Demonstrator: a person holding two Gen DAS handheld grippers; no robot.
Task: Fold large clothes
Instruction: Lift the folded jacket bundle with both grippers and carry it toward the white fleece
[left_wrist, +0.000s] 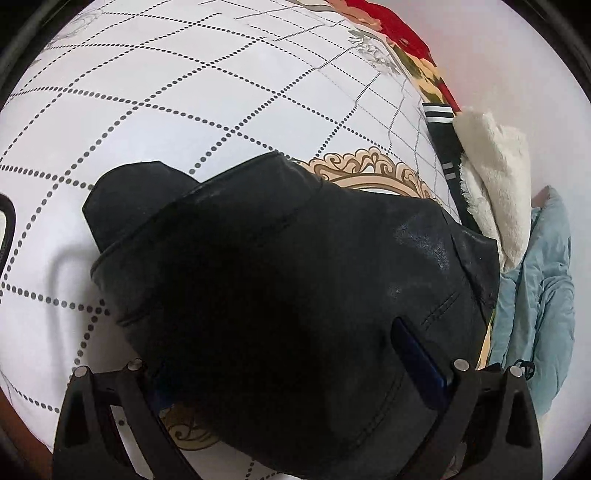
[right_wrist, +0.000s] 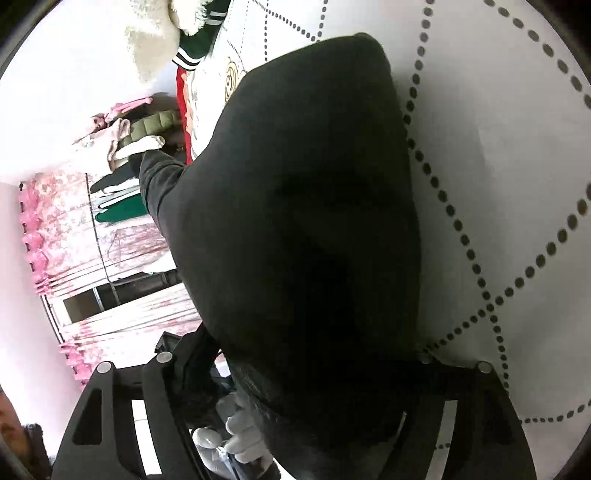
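Observation:
A black leather-like jacket (left_wrist: 288, 266) lies bunched on a white bed sheet with dotted diamond lines (left_wrist: 166, 92). In the left wrist view it fills the space between the fingers of my left gripper (left_wrist: 295, 376); the right finger's blue pad (left_wrist: 421, 365) presses against it. In the right wrist view the same black jacket (right_wrist: 314, 221) hangs over and between the fingers of my right gripper (right_wrist: 306, 373), hiding the fingertips. Both grippers seem closed on the fabric.
At the bed's right edge lie a dark green striped garment (left_wrist: 443, 147), a white fleece item (left_wrist: 495, 177) and a light blue jacket (left_wrist: 535, 295). A red floral blanket (left_wrist: 402, 33) lies further back. Pink curtains (right_wrist: 92, 229), hanging clothes (right_wrist: 122, 184) and a gloved hand (right_wrist: 240, 435) show in the right view.

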